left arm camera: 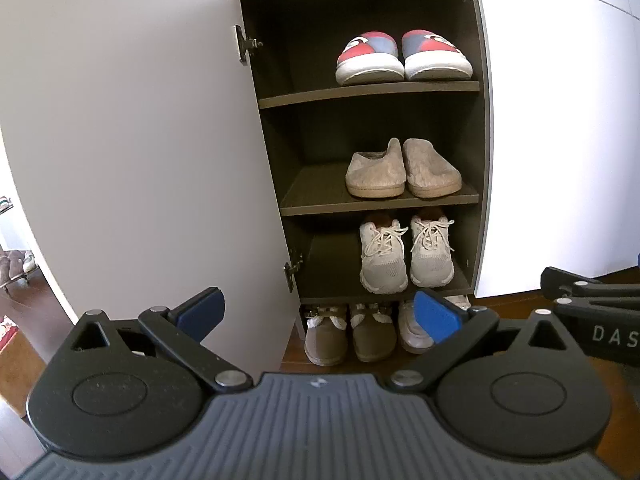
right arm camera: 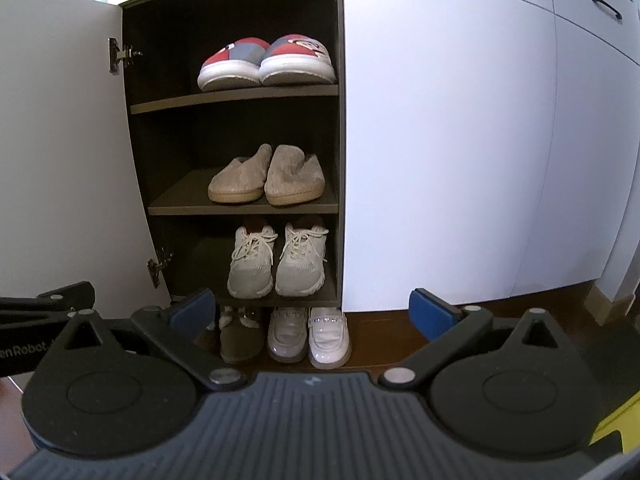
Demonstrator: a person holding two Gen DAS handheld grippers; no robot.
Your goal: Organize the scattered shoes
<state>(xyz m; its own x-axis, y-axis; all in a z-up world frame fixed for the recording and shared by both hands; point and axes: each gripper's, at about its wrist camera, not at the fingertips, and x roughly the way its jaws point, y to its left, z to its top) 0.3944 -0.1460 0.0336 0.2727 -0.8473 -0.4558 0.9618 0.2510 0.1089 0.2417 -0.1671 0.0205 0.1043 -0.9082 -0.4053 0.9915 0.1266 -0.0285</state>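
Observation:
An open dark shoe cabinet (left arm camera: 368,92) (right arm camera: 236,98) holds pairs on three shelves: red and grey slip-ons (left arm camera: 404,58) (right arm camera: 266,64) on top, beige slippers (left arm camera: 402,170) (right arm camera: 266,176) in the middle, white lace-up sneakers (left arm camera: 406,254) (right arm camera: 278,260) below. On the floor under it stand brown fur-trimmed boots (left arm camera: 346,334) (right arm camera: 238,336) and white loafers (left arm camera: 414,326) (right arm camera: 308,336). My left gripper (left arm camera: 318,314) is open and empty, back from the cabinet. My right gripper (right arm camera: 310,312) is open and empty too.
The white cabinet door (left arm camera: 132,140) (right arm camera: 60,160) stands swung open on the left. Closed white cabinet fronts (right arm camera: 460,140) fill the right. The floor (right arm camera: 384,328) is dark wood. The right gripper's side shows at the left wrist view's right edge (left arm camera: 592,304).

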